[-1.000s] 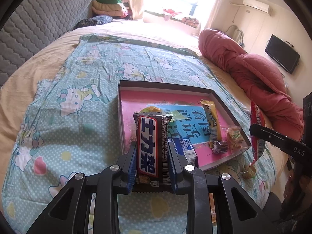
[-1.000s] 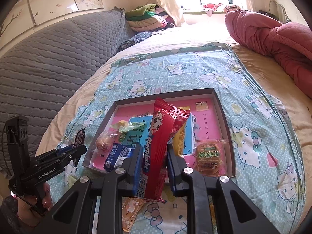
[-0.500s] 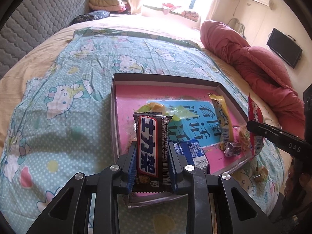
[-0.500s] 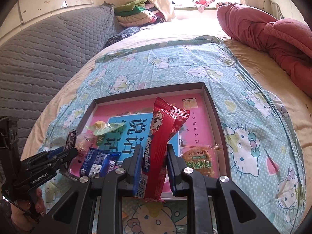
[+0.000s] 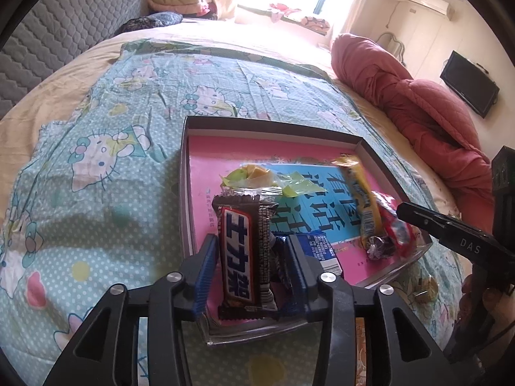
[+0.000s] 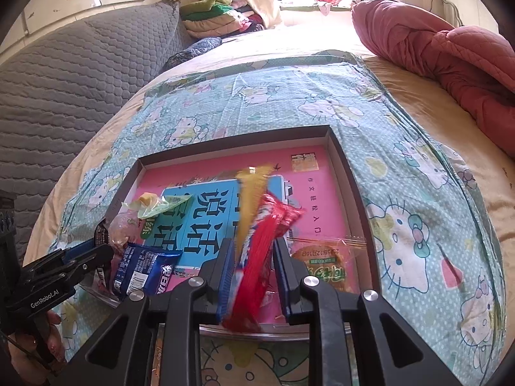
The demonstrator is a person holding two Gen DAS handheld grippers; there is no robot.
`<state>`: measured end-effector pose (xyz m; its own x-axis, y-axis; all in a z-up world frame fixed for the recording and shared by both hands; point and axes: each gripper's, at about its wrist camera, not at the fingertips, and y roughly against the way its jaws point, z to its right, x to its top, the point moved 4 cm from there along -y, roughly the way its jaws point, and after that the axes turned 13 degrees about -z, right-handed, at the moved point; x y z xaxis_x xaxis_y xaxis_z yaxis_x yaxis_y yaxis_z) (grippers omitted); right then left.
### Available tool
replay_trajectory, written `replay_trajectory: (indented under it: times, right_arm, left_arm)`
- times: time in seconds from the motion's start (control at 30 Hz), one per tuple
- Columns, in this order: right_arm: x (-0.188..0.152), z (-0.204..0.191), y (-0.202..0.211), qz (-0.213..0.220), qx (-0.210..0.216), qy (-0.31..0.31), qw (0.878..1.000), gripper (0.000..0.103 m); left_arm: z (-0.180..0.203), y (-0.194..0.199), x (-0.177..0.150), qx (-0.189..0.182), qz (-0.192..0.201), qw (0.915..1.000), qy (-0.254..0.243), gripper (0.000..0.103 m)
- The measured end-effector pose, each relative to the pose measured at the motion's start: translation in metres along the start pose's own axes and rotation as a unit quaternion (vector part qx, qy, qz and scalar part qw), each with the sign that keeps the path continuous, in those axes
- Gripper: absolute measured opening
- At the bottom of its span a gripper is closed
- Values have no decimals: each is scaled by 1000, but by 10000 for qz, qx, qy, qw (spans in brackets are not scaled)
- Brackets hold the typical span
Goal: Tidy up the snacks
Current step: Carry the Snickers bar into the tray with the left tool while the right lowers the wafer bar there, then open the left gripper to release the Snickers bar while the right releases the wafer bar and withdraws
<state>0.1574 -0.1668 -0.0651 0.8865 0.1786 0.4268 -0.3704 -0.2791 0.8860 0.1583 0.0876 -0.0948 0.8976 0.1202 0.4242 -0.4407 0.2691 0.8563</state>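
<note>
A shallow box with a pink bottom (image 5: 206, 148) (image 6: 309, 167) lies on the Hello Kitty sheet and holds several snacks. My left gripper (image 5: 249, 254) stands over the box's near left corner with a brown chocolate bar (image 5: 244, 251) between its jaws; the jaws look slightly parted. My right gripper (image 6: 252, 260) stands over the box's near edge with a red snack packet (image 6: 260, 254) between its jaws, also looking loosened. In the box lie a blue packet (image 6: 141, 267), a yellow packet (image 5: 360, 193), a green-yellow candy (image 5: 254, 177) and a round cake (image 6: 325, 267).
A red quilt (image 5: 418, 109) lies at the right of the bed. A grey padded headboard (image 6: 80, 74) is at the left. Folded clothes (image 6: 219, 16) are stacked by the window. A small snack (image 5: 425, 289) lies on the sheet outside the box's near right corner.
Both grippers moved forward and down over the box's near edge. The jaws of both look wider, and the red packet has tilted and dropped lower.
</note>
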Motion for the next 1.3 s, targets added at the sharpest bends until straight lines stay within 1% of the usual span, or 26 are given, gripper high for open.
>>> replay_trajectory:
  times: [0.1,0.27,0.33,0.4,0.47,0.53,0.67,0.87,1.0,1.07,1.17,1.3]
  right_arm:
    - [1,3,3,25,-22,-44,10000,26]
    - [-1,8,18,104,13,-101,9999,26]
    - [-5,12,27,149,37,-107,9998,30]
    - [-10,16,38,199,52,-103,9997,37]
    - [-17,21,48,212,76,-116,9997,41]
    - [-25,24,55,188,43,-90,9998,43]
    - [-41,28,64,88,-27,-14,10000,46]
    - [-66,35,65,-136,-86,111,9998,47]
    - [-82,34,61,-279,-157,348,9989,48]
    - [-88,32,57,-346,-239,516,9978,51]
    - [-93,30,49,-449,-364,691,9959,53]
    - [-96,28,40,-542,-499,897,9932,53]
  left_arm:
    - [0,2,0,23,2,10000,13,48]
    - [3,14,-1,-5,89,10000,-15,56]
    - [5,23,-3,-17,152,9999,-38,58]
    - [9,31,-7,-55,182,9998,-58,60]
    - [12,37,-11,-106,190,9997,-63,62]
    - [17,41,-16,-177,152,9997,-86,63]
    - [32,45,-27,-239,12,9995,-227,64]
    - [59,44,-45,-196,-202,9983,-511,64]
    - [77,38,-56,-184,-375,9970,-651,64]
    - [85,32,-63,-161,-511,9958,-738,64]
    - [97,20,-74,-80,-732,9936,-855,64]
    - [102,3,-83,179,-993,9914,-829,64]
